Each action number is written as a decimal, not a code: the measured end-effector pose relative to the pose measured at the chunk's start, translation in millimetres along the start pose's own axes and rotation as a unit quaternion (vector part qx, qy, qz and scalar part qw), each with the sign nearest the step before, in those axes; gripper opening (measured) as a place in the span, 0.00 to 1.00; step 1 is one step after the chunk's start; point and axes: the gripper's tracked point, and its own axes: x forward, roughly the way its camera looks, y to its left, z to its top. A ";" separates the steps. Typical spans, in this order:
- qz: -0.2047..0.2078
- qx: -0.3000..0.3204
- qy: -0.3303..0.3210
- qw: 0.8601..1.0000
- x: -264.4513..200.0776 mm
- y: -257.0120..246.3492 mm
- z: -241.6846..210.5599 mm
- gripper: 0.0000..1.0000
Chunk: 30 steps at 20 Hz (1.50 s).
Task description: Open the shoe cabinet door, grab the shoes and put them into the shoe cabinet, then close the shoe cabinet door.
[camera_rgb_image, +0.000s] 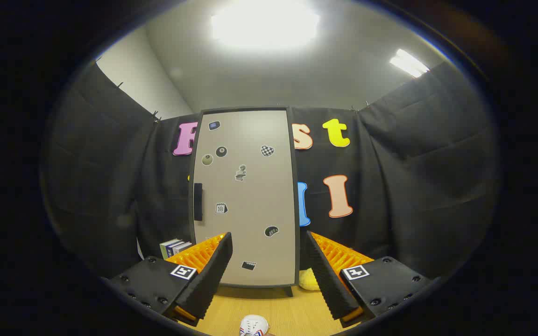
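A tall beige shoe cabinet (245,196) stands upright against the black cloth wall of the booth, its door (250,140) closed and dotted with small stickers, a dark handle (197,201) set along its left edge. The gripper (269,261) points straight at the lower part of the door, its two fingers spread wide and holding nothing, the cabinet well beyond their tips. On the wooden floor (292,312) between the fingers and close to the camera lies the toe of a white shoe (253,325) with red and blue trim, apart from both fingers. A yellow soft object (308,279) sits on the floor at the cabinet's lower right corner, partly hidden by the right finger. A few upright books (174,247) stand to the left of the cabinet's base, behind the left finger. Bright ceiling lights glare overhead.
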 end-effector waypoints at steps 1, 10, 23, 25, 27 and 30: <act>0.001 -0.003 0.002 1.000 -0.2 1.0 -1.0 0.98; -0.001 -0.002 0.005 1.000 5.1 9.0 -0.5 0.98; 0.054 0.034 0.002 0.998 82.0 70.4 30.6 0.97; 0.068 0.036 -0.004 0.997 101.1 85.6 38.1 0.97; 0.075 0.031 -0.013 0.997 119.5 99.1 43.7 0.96; 0.093 0.035 -0.015 0.995 147.9 123.6 45.8 0.96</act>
